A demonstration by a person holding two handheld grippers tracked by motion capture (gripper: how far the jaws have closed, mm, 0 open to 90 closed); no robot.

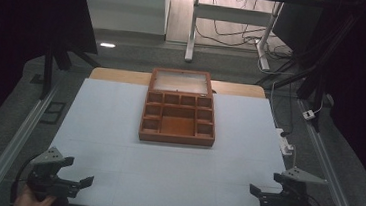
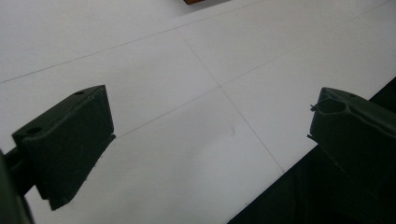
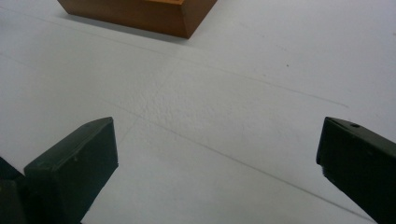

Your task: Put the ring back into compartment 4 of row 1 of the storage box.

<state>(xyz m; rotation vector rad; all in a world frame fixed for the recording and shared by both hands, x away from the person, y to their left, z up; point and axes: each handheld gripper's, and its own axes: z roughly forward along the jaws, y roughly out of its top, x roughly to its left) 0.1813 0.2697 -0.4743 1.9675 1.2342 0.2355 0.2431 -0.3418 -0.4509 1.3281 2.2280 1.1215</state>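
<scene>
A bench (image 1: 103, 126) with a pale, faintly gridded sheet over its top spreads across the high view, its wooden far edge showing just behind the sheet. On it, at the middle and toward the far side, stands a brown wooden box (image 1: 177, 132) with its lid (image 1: 180, 82) raised upright at the back; the lid's panel looks pale and glassy. The open tray is divided into small compartments along the far row and down both sides, with one larger compartment in the centre, and all of them look bare as far as the dim light lets me tell. The box sits well apart from both tools, roughly midway between them and farther from the person. The left hand-held gripper (image 1: 77, 171) hovers at the near left corner of the sheet, held by a hand at the bottom edge; in the left gripper view its jaws stand spread wide with nothing between them. The right hand-held gripper (image 1: 261, 184) sits at the near right corner, likewise gaping and holding nothing, and the right gripper view catches a corner of the box (image 3: 140, 14) ahead of its jaws.
</scene>
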